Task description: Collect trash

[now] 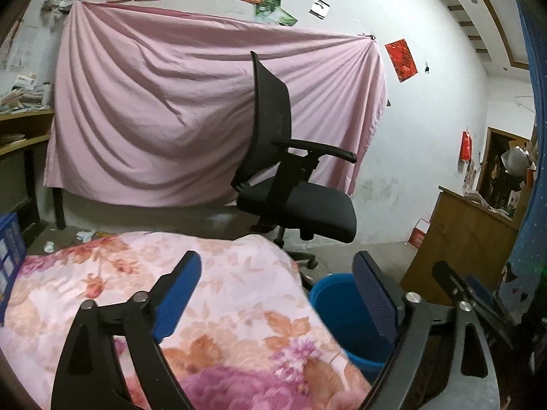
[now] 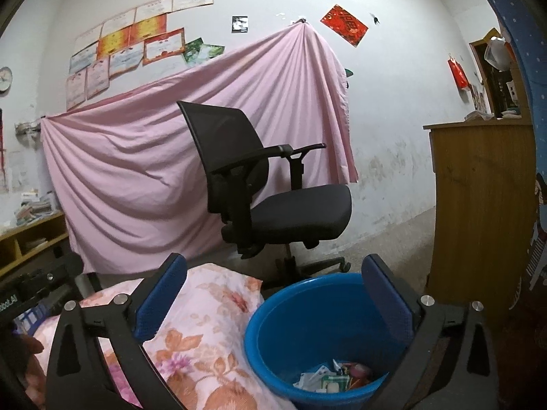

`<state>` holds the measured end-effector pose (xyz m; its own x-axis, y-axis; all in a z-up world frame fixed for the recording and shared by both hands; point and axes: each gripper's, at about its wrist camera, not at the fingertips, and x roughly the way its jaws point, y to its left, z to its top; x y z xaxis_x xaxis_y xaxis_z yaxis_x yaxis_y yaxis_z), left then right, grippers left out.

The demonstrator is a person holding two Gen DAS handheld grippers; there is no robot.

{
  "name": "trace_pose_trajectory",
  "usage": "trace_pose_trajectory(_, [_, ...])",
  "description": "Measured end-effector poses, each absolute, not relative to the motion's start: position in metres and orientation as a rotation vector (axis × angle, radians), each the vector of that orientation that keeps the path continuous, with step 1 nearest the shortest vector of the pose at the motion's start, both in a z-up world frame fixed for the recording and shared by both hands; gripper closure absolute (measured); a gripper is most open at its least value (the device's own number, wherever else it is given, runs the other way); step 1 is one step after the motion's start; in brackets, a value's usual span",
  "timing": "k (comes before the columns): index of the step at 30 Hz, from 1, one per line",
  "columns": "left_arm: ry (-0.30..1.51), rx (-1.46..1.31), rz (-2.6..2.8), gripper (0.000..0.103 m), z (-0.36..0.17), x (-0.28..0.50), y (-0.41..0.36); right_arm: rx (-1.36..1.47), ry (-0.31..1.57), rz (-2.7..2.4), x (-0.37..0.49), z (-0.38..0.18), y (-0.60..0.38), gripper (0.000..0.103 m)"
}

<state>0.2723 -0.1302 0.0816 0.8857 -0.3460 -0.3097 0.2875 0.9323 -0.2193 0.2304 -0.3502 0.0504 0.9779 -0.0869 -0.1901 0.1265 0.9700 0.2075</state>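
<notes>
1. The landmark is the blue plastic bucket (image 2: 318, 335), standing on the floor against the corner of the bed's floral quilt (image 2: 205, 335).
2. Inside the bucket, at its bottom, lies the collected trash (image 2: 336, 376): crumpled white paper and small colourful wrappers.
3. The right tongs (image 2: 277, 304) hang just above the bucket with both blue pads spread wide and nothing between them; one pad is over the quilt's edge, the other over the bucket's far rim.
4. The left tongs (image 1: 280, 304) are likewise spread wide and empty, set to the quilt side of the bucket, whose rim shows between the pads.
5. Beyond the bucket stands a black mesh office chair (image 2: 273, 198), and behind that a pink sheet (image 2: 136, 171) hangs on the wall.
6. A wooden cabinet (image 2: 478, 212) stands on the bucket's other side from the quilt.
7. Well past the bucket, beyond the quilt's far edge, scraps of paper (image 1: 83, 235) lie on the floor.
</notes>
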Motion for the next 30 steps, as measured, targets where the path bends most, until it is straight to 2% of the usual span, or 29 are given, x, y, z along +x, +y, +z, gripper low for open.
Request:
trace_pose_trajectory(1, [0.347, -0.169, -0.316, 0.005, 0.081, 0.267, -0.125, 0.223, 0.181, -0.105, 0.228, 0.051, -0.349, 0.0])
trace_pose_trajectory(30, [0.351, -0.189, -0.074, 0.003, 0.043, 0.074, -0.048, 0.143, 0.176, 0.049, 0.063, 0.031, -0.292, 0.0])
